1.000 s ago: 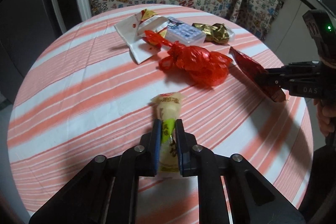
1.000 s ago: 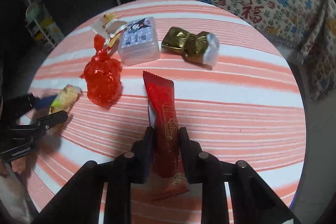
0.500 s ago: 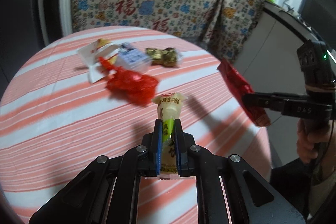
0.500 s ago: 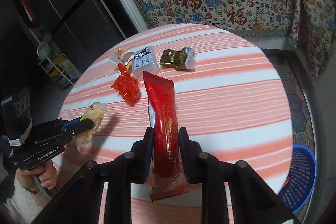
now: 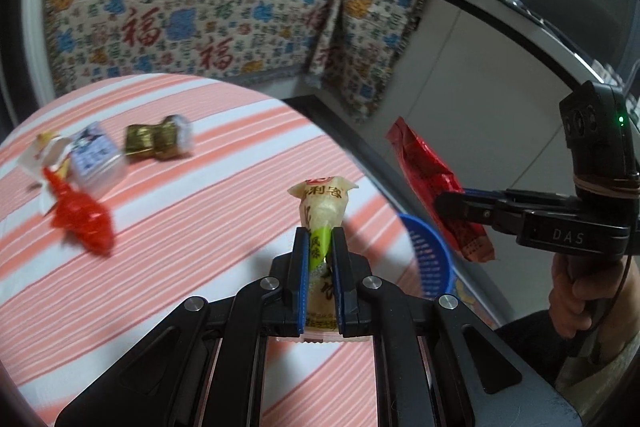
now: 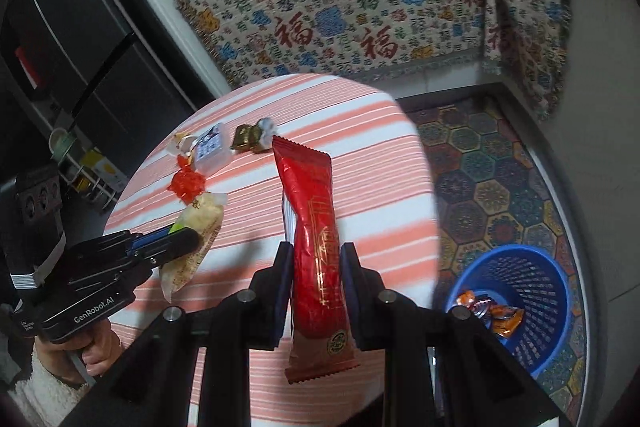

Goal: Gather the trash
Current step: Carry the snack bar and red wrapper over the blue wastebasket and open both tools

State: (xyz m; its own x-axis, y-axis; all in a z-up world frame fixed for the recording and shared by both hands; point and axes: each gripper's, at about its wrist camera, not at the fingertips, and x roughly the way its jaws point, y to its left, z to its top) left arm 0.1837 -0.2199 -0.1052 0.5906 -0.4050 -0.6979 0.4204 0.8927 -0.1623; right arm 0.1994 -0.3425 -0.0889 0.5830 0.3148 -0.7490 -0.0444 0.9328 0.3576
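Observation:
My left gripper (image 5: 320, 239) is shut on a pale yellow snack wrapper (image 5: 323, 205) and holds it above the striped round table (image 5: 200, 227). My right gripper (image 6: 316, 255) is shut on a long red wrapper (image 6: 314, 223), held above the table's right edge. Each gripper shows in the other view: the right gripper (image 5: 448, 205) with the red wrapper (image 5: 432, 179), the left gripper (image 6: 188, 237) with the yellow wrapper (image 6: 196, 231). A blue basket (image 6: 516, 303) on the floor at the right holds several wrappers; its rim (image 5: 430, 255) shows past the table edge.
On the table lie a red crumpled bag (image 5: 80, 219), a clear plastic box (image 5: 96, 159), a gold foil wrapper (image 5: 156, 143) and white paper (image 5: 44, 151). A patterned cloth (image 5: 224, 7) covers a counter behind. A patterned floor mat (image 6: 492, 171) lies under the basket.
Both grippers have lifted off the table with their wrappers and swung right, toward the table's edge. The blue basket has come into view.

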